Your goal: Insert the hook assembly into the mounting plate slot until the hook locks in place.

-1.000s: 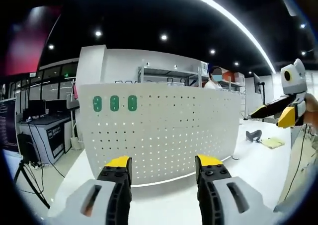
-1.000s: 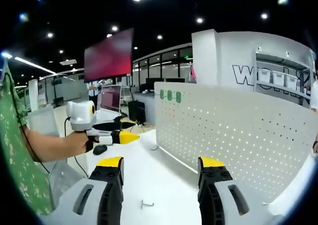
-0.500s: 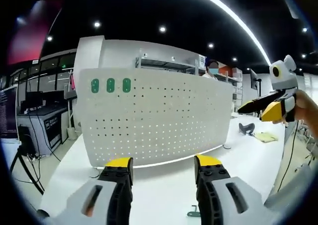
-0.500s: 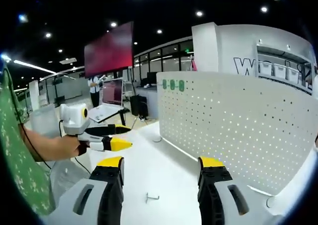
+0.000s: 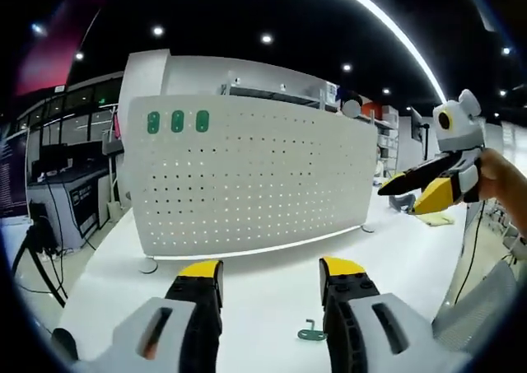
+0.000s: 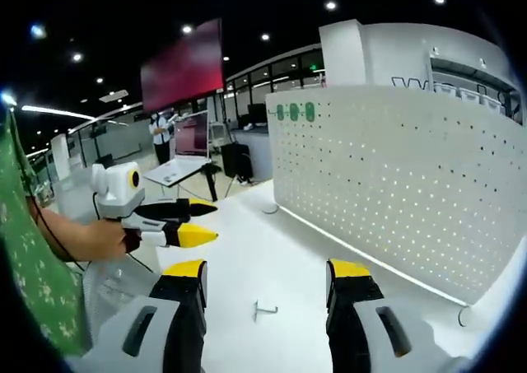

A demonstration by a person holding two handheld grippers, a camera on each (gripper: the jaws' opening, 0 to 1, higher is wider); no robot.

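Note:
A white perforated mounting plate (image 5: pixel 247 175) stands upright on the white table (image 5: pixel 247 295), with three green marks (image 5: pixel 177 122) at its top left corner. A small green hook (image 5: pixel 311 333) lies flat on the table just right of my left gripper (image 5: pixel 270 268), which is open and holds nothing. In the right gripper view the plate (image 6: pixel 403 184) stands to the right, and a small pale hook (image 6: pixel 263 310) lies on the table (image 6: pixel 247 254) between the jaws of my open right gripper (image 6: pixel 268 268). Each gripper appears in the other's view, hand-held above the table: right gripper (image 5: pixel 424 185), left gripper (image 6: pixel 169 223).
A green patterned sleeve (image 6: pixel 33 291) fills the left edge of the right gripper view. The plate's round foot (image 5: pixel 148 266) rests near the table's left edge. A yellow pad (image 5: pixel 440 219) lies on the far right of the table. Desks, a red screen (image 6: pixel 181 76) and a tripod stand beyond.
Both views have drawn back from the plate and tipped down, so more table shows. The green hook has come into the left gripper view. Both grippers' jaws stay open.

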